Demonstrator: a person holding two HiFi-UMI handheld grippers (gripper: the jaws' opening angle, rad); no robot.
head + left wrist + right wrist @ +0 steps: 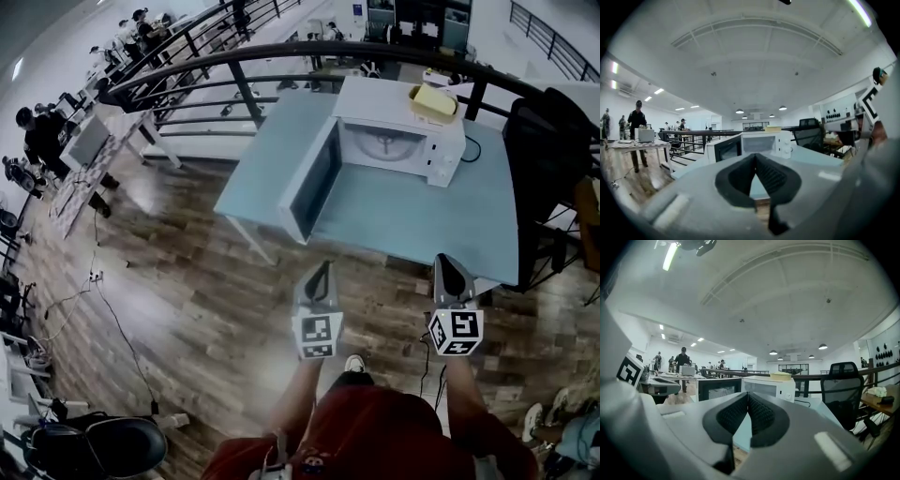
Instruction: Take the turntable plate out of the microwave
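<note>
Inside microwave (377,99), turntable plate (384,143) pale, rim hard to trace.

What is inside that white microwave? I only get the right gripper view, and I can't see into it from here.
Observer: The head view looks past the open door into the white microwave. The round clear glass turntable plate lies inside.
Operator: Am I close enough to grab it?
Observer: Not yet. From above, the left hand-held gripper and the right hand-held gripper are about at the near edge of the pale blue table, well short of the microwave.
Operator: Is the left one holding anything?
Observer: No. The left gripper view shows its jaws shut with nothing between them.
</note>
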